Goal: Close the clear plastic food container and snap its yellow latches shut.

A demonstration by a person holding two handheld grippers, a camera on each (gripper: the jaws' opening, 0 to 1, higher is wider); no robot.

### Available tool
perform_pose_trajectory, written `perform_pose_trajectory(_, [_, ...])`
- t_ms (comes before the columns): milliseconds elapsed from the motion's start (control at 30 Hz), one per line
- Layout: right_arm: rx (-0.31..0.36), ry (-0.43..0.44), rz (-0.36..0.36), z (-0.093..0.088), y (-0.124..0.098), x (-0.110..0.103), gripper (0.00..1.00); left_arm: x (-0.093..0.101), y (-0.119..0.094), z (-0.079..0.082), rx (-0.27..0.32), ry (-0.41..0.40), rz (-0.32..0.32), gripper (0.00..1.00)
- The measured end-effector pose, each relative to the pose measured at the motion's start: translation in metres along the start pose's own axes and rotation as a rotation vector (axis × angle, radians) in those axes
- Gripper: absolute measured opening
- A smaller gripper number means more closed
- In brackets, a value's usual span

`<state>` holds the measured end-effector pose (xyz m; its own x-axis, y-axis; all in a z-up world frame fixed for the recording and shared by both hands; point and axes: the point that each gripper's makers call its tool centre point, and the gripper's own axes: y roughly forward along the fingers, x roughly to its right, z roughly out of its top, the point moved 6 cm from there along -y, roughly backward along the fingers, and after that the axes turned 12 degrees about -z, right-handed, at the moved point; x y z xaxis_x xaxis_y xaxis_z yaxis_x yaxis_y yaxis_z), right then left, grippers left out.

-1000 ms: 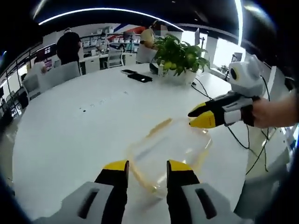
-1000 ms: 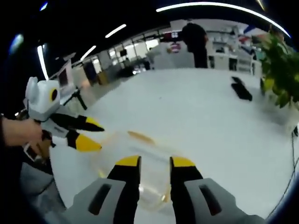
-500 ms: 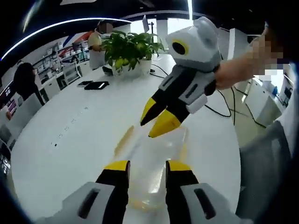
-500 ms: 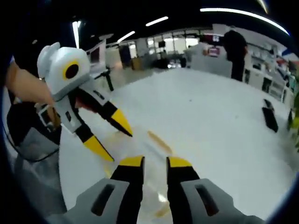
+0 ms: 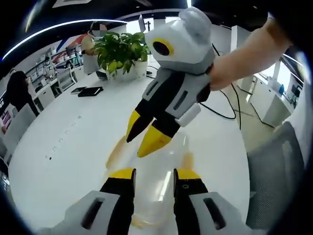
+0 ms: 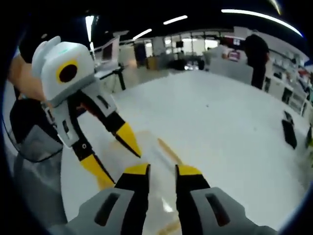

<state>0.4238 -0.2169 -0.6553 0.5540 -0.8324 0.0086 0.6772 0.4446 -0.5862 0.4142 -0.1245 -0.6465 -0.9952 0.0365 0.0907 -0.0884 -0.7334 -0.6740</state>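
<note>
The clear plastic container (image 5: 154, 193) lies on the white table (image 5: 73, 147) under my left gripper (image 5: 154, 175), which stands open with a jaw over each side. A yellow latch (image 5: 116, 151) shows on its left edge, another (image 5: 188, 159) on its right. My right gripper (image 5: 135, 147) reaches in from the upper right, held by a hand, jaws slightly apart just above the container's far end. In the right gripper view, my right gripper (image 6: 162, 170) hangs open over the container (image 6: 162, 203), near a yellow latch (image 6: 167, 150). The left gripper (image 6: 120, 167) comes in from the left, spread wide.
A potted plant (image 5: 120, 51) and dark phones (image 5: 90, 91) sit at the table's far side. A black cable (image 5: 225, 110) runs off the right edge. A grey chair (image 5: 276, 181) stands close by. People stand in the office behind (image 6: 257, 51).
Both cameras have swung closer to the container. The right gripper has come down toward the container's far end, and the left gripper's jaws have dropped lower beside it.
</note>
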Motion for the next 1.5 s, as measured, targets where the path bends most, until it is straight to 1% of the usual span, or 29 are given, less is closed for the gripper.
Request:
perform_pose_trajectory(133, [-0.003, -0.018, 0.012, 0.002, 0.003, 0.000, 0.19, 0.006, 0.002, 0.002, -0.003, 0.024, -0.014, 0.25])
perform_pose_trajectory(267, [-0.001, -0.029, 0.021, 0.005, 0.006, 0.001, 0.21, 0.010, 0.004, 0.002, -0.020, 0.069, -0.019, 0.25])
perform_pose_trajectory(433, [-0.016, -0.053, 0.042, 0.005, 0.010, 0.001, 0.24, 0.013, 0.006, 0.002, -0.041, 0.115, -0.027, 0.28])
perform_pose_trajectory(533, [-0.022, -0.075, 0.057, 0.006, 0.012, 0.002, 0.24, 0.016, 0.006, 0.003, -0.058, 0.176, -0.025, 0.29])
perform_pose_trajectory(667, [-0.034, -0.099, 0.078, 0.007, 0.014, 0.005, 0.26, 0.016, 0.008, 0.001, -0.076, 0.209, -0.037, 0.31])
perform_pose_trajectory(800, [-0.045, -0.124, 0.102, 0.010, 0.019, 0.010, 0.29, 0.016, 0.011, -0.001, -0.112, 0.274, -0.039, 0.31])
perform_pose_trajectory(900, [-0.052, -0.120, 0.143, 0.012, 0.021, 0.013, 0.32, 0.018, 0.014, -0.002, -0.136, 0.318, -0.046, 0.32])
perform_pose_trajectory(1033, [-0.058, -0.115, 0.209, 0.015, 0.022, 0.014, 0.38, 0.019, 0.017, -0.001, -0.155, 0.349, -0.044, 0.34])
perform_pose_trajectory(1100, [-0.065, -0.126, 0.221, 0.017, 0.027, 0.023, 0.40, 0.018, 0.019, 0.000, -0.162, 0.362, -0.043, 0.34])
perform_pose_trajectory(1233, [-0.095, -0.137, 0.289, 0.014, 0.030, 0.025, 0.39, 0.013, 0.022, 0.004, -0.150, 0.335, -0.050, 0.35])
perform_pose_trajectory(1300, [-0.115, -0.169, 0.311, 0.012, 0.031, 0.027, 0.37, 0.010, 0.024, 0.004, -0.164, 0.334, -0.047, 0.35])
perform_pose_trajectory(1367, [-0.124, -0.177, 0.331, 0.011, 0.038, 0.032, 0.37, 0.008, 0.025, 0.003, -0.180, 0.346, -0.047, 0.34])
perform_pose_trajectory(1400, [-0.132, -0.181, 0.345, 0.009, 0.037, 0.030, 0.37, 0.008, 0.026, 0.002, -0.193, 0.345, -0.049, 0.34])
perform_pose_trajectory(1467, [-0.133, -0.178, 0.367, 0.009, 0.037, 0.031, 0.37, 0.009, 0.027, 0.002, -0.198, 0.360, -0.047, 0.35])
perform_pose_trajectory(1500, [-0.145, -0.181, 0.390, 0.009, 0.037, 0.032, 0.37, 0.010, 0.027, 0.002, -0.207, 0.366, -0.044, 0.35])
